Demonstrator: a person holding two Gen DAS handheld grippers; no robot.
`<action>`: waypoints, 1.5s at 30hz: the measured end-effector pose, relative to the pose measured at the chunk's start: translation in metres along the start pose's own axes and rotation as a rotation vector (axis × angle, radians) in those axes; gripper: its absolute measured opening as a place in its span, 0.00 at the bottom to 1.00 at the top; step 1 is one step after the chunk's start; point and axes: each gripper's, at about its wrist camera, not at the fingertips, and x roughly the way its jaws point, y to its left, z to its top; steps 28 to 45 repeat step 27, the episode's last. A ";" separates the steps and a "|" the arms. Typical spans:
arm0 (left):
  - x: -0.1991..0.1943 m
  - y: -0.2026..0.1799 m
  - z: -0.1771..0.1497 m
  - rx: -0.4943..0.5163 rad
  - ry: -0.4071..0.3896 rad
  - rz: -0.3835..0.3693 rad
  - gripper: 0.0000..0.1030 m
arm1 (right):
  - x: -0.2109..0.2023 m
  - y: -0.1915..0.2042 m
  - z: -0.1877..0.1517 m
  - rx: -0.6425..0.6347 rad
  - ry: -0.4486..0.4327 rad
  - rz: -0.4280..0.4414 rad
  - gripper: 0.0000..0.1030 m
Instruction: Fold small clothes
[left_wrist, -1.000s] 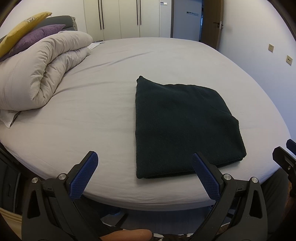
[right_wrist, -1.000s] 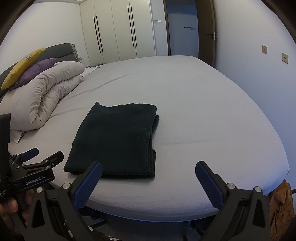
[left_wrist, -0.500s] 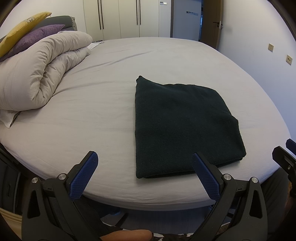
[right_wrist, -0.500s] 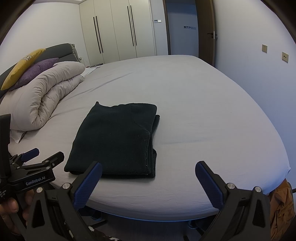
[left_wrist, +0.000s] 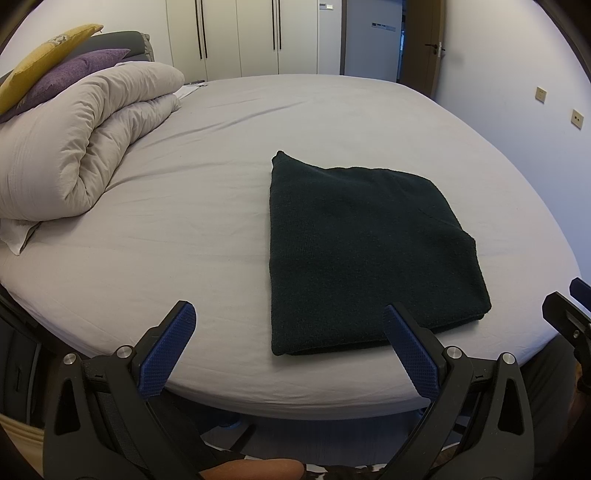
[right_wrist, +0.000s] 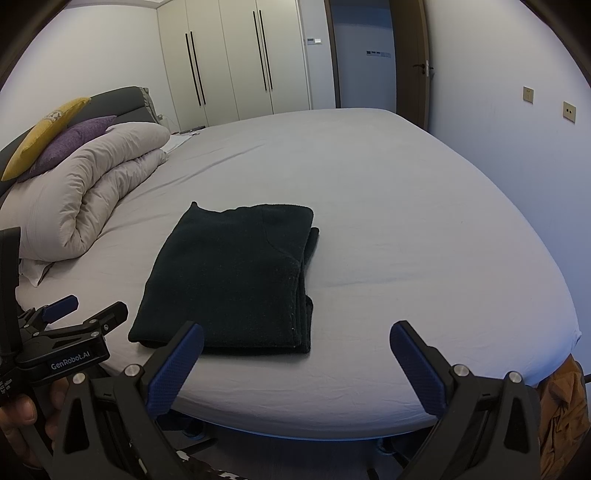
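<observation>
Left gripper (left_wrist: 284, 343) fingers are gaping wide and empty, as are the right gripper (right_wrist: 295, 354) fingers. The folded dark garment (left_wrist: 365, 254) is lying just ahead of both near the bed (left_wrist: 184, 229) edge, long axis running away, nearer the left. "GenRobot.AI" is showing on the left gripper body.

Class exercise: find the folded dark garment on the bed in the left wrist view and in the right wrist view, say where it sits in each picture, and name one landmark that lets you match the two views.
Left wrist view: the folded dark garment lies right of centre, near the bed's front edge.
Right wrist view: the folded dark garment lies left of centre, lower half.
Shared landmark: the rolled duvet at the left in both.
</observation>
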 end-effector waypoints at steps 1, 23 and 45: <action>0.000 0.000 0.000 0.000 0.000 0.000 1.00 | 0.000 0.000 0.000 0.000 0.000 0.000 1.00; 0.002 0.002 -0.002 -0.008 0.007 -0.003 1.00 | -0.001 0.003 -0.001 0.004 0.002 0.003 1.00; 0.001 0.003 -0.002 -0.007 0.000 0.003 1.00 | -0.001 0.006 -0.002 0.005 0.004 0.004 1.00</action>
